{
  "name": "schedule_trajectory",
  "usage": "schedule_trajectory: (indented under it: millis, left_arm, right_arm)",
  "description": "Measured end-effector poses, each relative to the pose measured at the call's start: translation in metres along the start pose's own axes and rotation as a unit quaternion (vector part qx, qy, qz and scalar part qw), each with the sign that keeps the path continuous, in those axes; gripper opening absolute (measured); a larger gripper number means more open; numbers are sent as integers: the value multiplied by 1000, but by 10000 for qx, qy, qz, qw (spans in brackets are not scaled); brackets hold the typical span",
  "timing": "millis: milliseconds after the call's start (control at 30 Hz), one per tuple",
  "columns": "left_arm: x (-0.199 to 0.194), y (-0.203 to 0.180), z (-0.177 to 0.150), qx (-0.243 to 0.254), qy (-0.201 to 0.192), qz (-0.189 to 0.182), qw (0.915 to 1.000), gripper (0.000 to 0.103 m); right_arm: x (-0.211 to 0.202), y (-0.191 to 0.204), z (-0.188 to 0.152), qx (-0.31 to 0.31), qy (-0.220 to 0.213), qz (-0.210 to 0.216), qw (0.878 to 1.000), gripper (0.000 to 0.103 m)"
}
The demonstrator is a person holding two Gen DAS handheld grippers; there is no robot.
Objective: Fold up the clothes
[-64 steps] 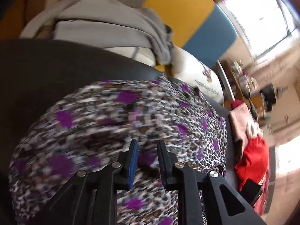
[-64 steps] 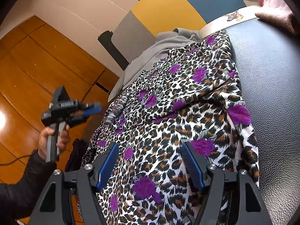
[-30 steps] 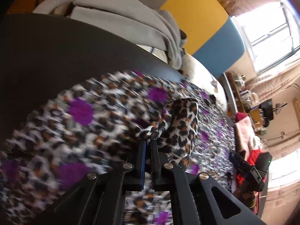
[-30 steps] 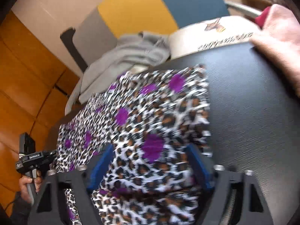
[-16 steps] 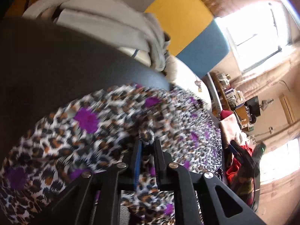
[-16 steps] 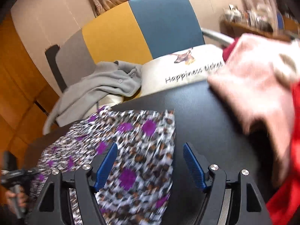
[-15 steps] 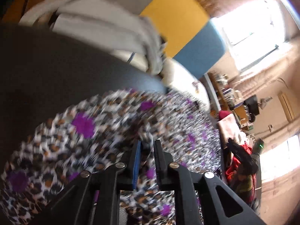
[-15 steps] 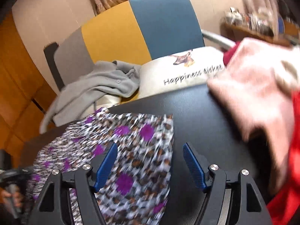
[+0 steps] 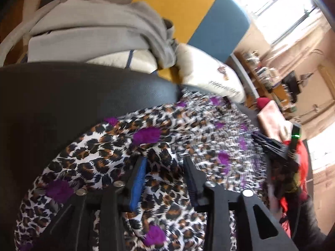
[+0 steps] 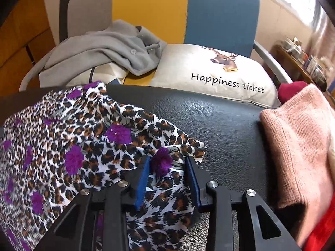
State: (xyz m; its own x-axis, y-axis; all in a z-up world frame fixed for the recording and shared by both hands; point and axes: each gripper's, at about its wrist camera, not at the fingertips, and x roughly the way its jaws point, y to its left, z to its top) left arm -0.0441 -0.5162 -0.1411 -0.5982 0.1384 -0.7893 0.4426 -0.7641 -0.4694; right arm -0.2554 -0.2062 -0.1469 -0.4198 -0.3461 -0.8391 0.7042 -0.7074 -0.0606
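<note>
A leopard-print garment with purple flowers (image 9: 117,159) (image 10: 83,138) lies spread on a black leather surface (image 10: 226,121). My left gripper (image 9: 164,165) hovers low over its rumpled middle. Its jaws are closing, still apart, with a raised fold of the cloth between them. My right gripper (image 10: 167,167) is at the garment's right corner. Its jaws are closing too, and the bunched corner with a purple flower fills the gap between the blue pads. The right gripper (image 9: 259,139) also shows blurred at the far right of the left wrist view, held by a hand.
A grey hoodie (image 10: 108,48) and a white "Happiness ticket" cushion (image 10: 209,69) lie on the yellow-and-blue chair behind the surface. A folded pink knit (image 10: 297,138) sits on the surface's right side over a red garment (image 10: 322,230). Bare leather lies between the pink knit and the print garment.
My left gripper let go of the fold it pinched and its jaws now stand apart. My right gripper's wide jaws have narrowed around the garment's corner. Both hands shifted sideways.
</note>
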Motion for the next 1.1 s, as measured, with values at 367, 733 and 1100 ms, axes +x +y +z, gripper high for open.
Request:
schedule_trajectory:
  millis: [367,733,1100]
  left_arm:
    - [-19,-16,-16,226,-728,1033,9917,24]
    - [-64,-14,-52,58,-1366,678,9883,25]
    - [-41,-5,-99,-339,-974,688,9923,25]
  right_arm:
    - [-13,-57,-13,846,-138,-746,9935,8]
    - [-83,15,-58,401,-705,1156,9900,58]
    - [-85,27,-135,257,-237,313,9989,63]
